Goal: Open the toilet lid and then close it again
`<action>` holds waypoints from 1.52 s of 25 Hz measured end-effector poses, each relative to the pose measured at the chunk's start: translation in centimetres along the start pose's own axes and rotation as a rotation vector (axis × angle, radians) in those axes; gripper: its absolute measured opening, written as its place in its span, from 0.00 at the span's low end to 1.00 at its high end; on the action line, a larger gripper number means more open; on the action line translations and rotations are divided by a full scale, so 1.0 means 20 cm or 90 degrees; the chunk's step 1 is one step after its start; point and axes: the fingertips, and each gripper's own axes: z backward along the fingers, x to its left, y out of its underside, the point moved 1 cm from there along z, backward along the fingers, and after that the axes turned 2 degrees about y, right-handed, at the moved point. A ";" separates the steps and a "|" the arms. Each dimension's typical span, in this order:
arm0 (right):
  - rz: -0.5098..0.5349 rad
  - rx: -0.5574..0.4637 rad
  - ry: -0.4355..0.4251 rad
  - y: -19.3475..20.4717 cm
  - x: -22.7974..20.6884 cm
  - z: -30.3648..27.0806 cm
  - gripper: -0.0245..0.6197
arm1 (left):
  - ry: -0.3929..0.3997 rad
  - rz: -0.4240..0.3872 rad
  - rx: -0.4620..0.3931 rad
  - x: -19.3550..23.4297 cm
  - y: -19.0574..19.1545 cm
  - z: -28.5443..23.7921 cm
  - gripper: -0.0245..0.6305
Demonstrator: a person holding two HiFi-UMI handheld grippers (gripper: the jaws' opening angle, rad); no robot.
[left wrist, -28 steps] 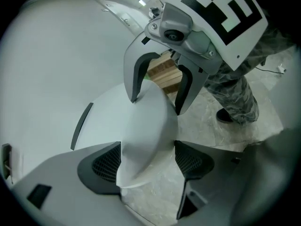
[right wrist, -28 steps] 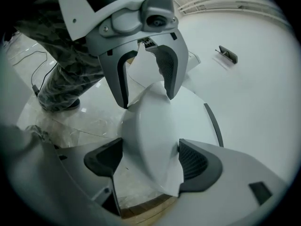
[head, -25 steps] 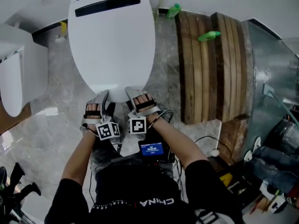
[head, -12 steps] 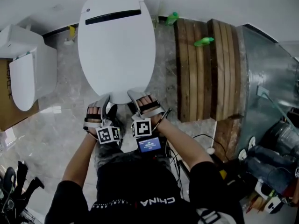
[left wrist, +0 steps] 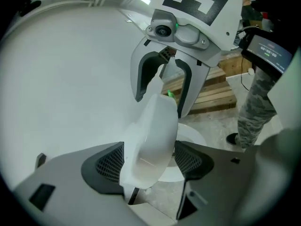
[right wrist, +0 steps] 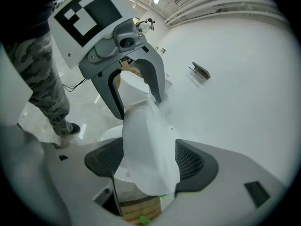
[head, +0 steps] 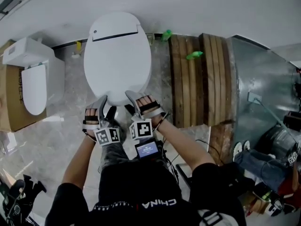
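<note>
My left tongs (head: 104, 103) and right tongs (head: 131, 98) both clench the near rim of the white toilet lid (head: 117, 55), side by side. Behind them, the person's black shirt (head: 141, 192) reads CHINA.

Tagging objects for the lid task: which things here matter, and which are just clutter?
In the job: toilet lid, left gripper, right gripper, both clamped on its front edge.

Lying about: second toilet, cardboard box, wooden planks, green bottle, sheet-metal structure.
</note>
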 end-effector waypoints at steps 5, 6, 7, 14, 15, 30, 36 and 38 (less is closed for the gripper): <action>0.007 -0.009 0.028 -0.09 -0.28 0.07 0.59 | -0.022 0.020 0.001 0.26 -0.10 0.08 0.54; 0.002 -0.013 0.036 -0.11 -0.32 0.09 0.58 | -0.024 0.022 0.002 0.30 -0.12 0.09 0.51; -0.001 -0.015 0.044 -0.13 -0.37 0.10 0.58 | -0.029 0.023 0.001 0.33 -0.13 0.10 0.45; -0.034 -0.045 0.099 -0.23 -0.68 0.16 0.44 | -0.083 0.060 -0.012 0.65 -0.23 0.16 0.31; -0.041 -0.045 0.105 -0.23 -0.73 0.16 0.42 | -0.090 0.066 -0.011 0.70 -0.25 0.16 0.30; -0.053 -0.059 0.094 -0.29 -1.18 0.10 0.25 | -0.161 0.088 0.079 1.16 -0.40 0.13 0.19; -0.079 -0.052 0.067 -0.33 -1.35 0.05 0.25 | -0.164 0.097 0.056 1.34 -0.41 0.09 0.19; -0.091 -0.048 0.062 -0.34 -1.43 0.02 0.25 | -0.159 0.098 0.042 1.41 -0.42 0.07 0.19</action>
